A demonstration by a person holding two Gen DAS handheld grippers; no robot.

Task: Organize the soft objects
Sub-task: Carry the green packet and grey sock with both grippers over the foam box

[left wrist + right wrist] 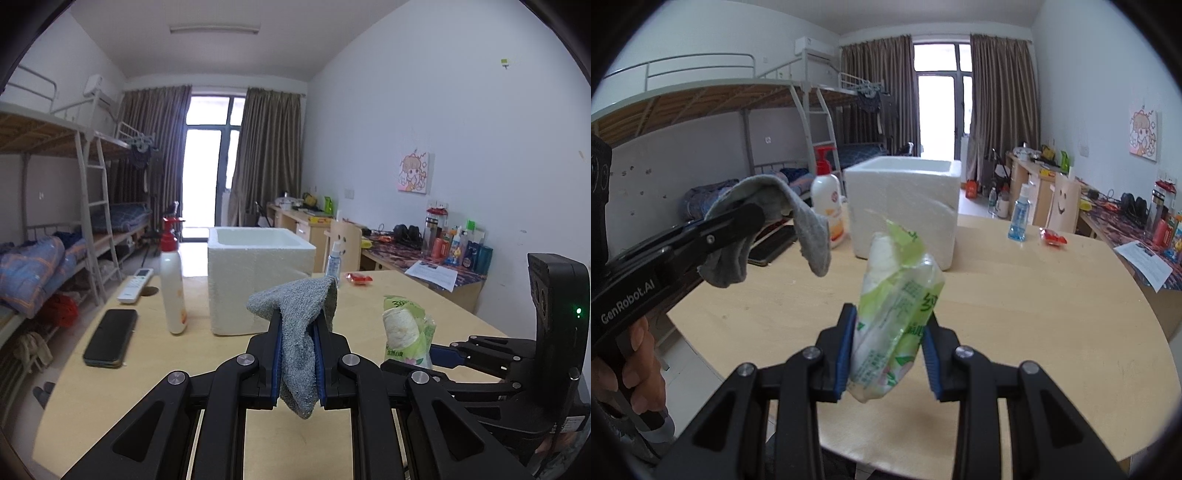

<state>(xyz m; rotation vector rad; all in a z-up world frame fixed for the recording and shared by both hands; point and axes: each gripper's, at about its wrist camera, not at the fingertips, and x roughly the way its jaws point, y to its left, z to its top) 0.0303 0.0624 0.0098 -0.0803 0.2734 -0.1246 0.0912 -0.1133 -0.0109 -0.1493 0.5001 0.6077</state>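
My left gripper [297,325] is shut on a grey sock [301,332], which drapes over and hangs between its blue pads above the wooden table [221,369]. The same grey sock [809,236] dangles from the left gripper [753,218] at the left of the right wrist view. My right gripper [891,334] is shut on a soft green-and-white tissue pack [894,325], held upright off the table. That tissue pack [404,332] and right gripper [436,352] appear at the right in the left wrist view. An open white foam box [255,277] [905,206] stands on the table ahead of both grippers.
Left of the box stand a white lotion bottle with a red pump [171,280] [827,199], a black phone [110,338] and a white remote [135,284]. A small blue spray bottle [1019,214] and a red wrapper [1052,236] lie to the right. A hand [639,369] grips the left handle.
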